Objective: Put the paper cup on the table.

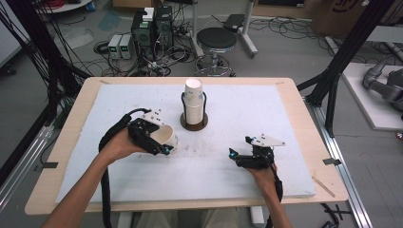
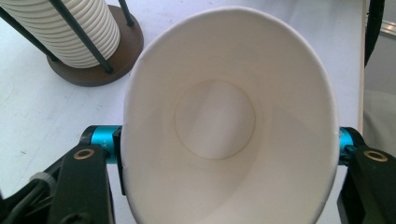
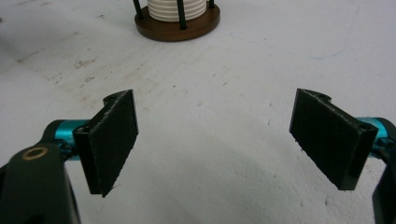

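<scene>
White foam board [image 1: 228, 175] covers a wooden table [image 1: 71, 137]; cables, computer boxes and a black stool [image 1: 216, 40] sit on the floor at the far side.

Left gripper [image 1: 159, 140], left of centre on the board, is clamped on a single paper cup [image 1: 164, 137]. In the left gripper view the cup [image 2: 224, 121] sits squarely between the jaws, mouth toward the camera, its rim squeezed into an oval; the two pads press its wall from either side, near the rim. Cup lies tilted on its side, held just above the board.

Cup holder [image 1: 194, 121], a brown base with black rods, stands at the centre, just beyond the held cup, with a stack of cups [image 1: 194, 97] in it.

Right gripper [image 1: 247, 154] rests near the right, well apart from the cup. Its jaws stand wide with bare board between the pads [image 3: 112, 140].
</scene>
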Motion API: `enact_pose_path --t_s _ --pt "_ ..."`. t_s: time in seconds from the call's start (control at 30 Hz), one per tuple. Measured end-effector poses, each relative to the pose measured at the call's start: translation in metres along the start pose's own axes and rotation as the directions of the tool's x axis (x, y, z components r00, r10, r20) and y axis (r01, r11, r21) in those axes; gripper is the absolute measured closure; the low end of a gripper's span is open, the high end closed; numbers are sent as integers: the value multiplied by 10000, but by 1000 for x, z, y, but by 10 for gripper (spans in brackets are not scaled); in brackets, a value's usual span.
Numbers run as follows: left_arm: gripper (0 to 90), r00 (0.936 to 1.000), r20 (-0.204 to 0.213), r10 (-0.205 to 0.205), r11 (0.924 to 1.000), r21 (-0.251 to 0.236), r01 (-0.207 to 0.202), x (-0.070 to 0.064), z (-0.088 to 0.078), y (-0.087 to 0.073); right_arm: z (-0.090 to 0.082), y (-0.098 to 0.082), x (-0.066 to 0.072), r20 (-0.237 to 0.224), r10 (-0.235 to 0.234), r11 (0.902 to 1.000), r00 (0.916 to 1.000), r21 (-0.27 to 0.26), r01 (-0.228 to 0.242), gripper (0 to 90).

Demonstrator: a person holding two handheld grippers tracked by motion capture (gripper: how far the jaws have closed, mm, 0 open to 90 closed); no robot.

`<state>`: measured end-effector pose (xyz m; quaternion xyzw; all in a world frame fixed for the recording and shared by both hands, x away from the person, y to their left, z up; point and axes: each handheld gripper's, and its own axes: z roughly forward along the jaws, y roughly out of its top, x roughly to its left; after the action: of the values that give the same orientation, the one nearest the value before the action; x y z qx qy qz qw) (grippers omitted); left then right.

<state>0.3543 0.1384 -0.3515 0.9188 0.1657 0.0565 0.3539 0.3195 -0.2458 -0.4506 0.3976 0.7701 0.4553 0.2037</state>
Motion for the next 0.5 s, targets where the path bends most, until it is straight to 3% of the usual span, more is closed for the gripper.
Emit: enact_pose_path --t_s 0.5 --pt "331 10000 35 39 9999 153 -39 1 2 1 0 0 1 38 -76 10000 10000 13 76 157"
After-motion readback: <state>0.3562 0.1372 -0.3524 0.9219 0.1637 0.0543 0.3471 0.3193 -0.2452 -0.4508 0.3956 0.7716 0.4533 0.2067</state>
